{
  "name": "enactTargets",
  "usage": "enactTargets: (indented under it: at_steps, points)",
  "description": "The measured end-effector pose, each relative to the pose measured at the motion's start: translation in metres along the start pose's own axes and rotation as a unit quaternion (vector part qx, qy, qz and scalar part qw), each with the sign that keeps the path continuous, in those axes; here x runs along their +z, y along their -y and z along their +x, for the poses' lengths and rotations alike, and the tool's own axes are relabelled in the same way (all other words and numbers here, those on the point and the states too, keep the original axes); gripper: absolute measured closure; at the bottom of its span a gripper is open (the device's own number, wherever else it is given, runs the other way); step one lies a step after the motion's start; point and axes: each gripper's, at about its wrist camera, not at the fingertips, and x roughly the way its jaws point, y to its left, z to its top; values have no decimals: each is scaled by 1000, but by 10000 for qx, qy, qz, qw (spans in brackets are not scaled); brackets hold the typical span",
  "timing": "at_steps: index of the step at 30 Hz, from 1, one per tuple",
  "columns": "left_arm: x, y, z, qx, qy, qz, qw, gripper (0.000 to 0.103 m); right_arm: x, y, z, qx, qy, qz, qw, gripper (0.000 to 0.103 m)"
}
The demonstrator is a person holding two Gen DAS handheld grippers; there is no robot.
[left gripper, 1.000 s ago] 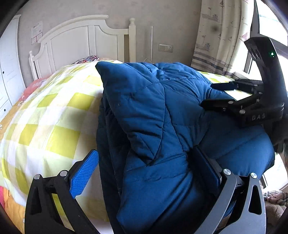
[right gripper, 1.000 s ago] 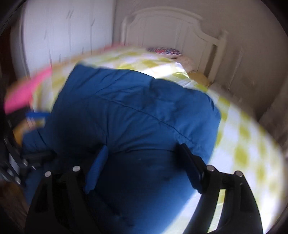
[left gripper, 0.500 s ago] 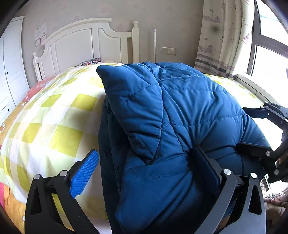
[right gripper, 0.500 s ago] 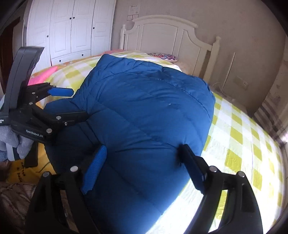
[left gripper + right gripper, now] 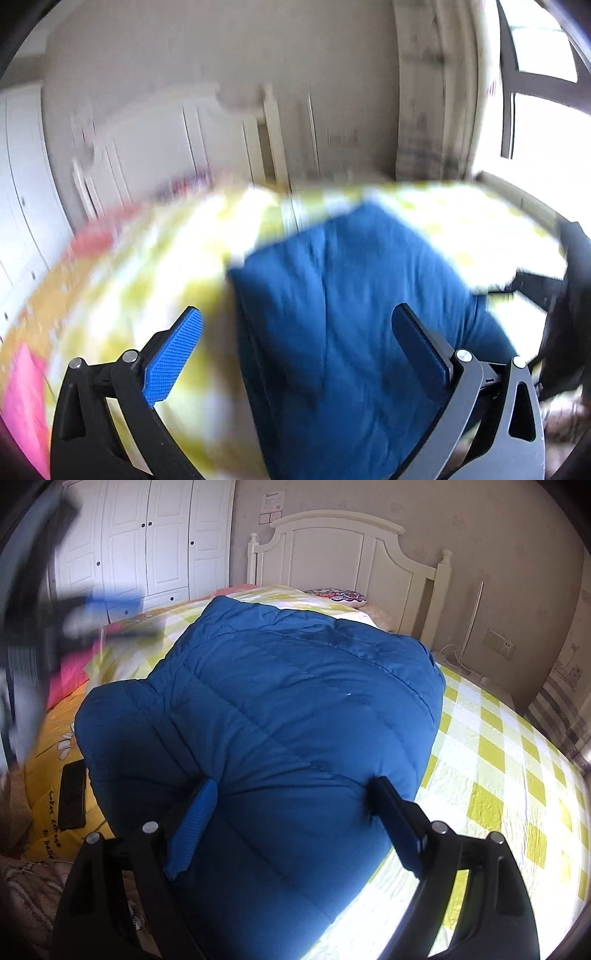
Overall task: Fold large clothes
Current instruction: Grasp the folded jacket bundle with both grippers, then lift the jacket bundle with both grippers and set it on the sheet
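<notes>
A puffy, quilted blue coat (image 5: pixel 280 716) lies folded on the yellow-checked bed (image 5: pixel 517 775). The right hand-held gripper (image 5: pixel 295 805) straddles it, spread wide; the left hand-held gripper (image 5: pixel 295 339) hangs spread, empty.

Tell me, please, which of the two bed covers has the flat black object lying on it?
The orange-yellow daisy-print cover, left of the blue padded jacket, bears the flat black object; the green-checked cover on the jacket's right side carries nothing like it.

Blue quilted coat (image 5: pixel 280 716) (seemingly folded) on bed
</notes>
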Motion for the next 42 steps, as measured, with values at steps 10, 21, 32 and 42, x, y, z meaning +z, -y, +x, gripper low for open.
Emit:
enactTargets:
  at_steps: [10,21,32,42]
  points:
    - [-23,-36,131,-162,-1328,-726,9883,4,4,15,-8,396,-51,448,9982,9]
    - [-89,-84,93,-2360,-1872,-2446,9217,4,-24,101,-9,1549,-340,2751,9482,2]
    - [-109,-69,98,-3026,-1814,-2980,8870,25,-31,78,33,2413,-576,2730,9295,11]
    - [-21,-14,102,-3344,-789,-2562,9035,55,-5,105,-38,1037,588,2096,9705,45]
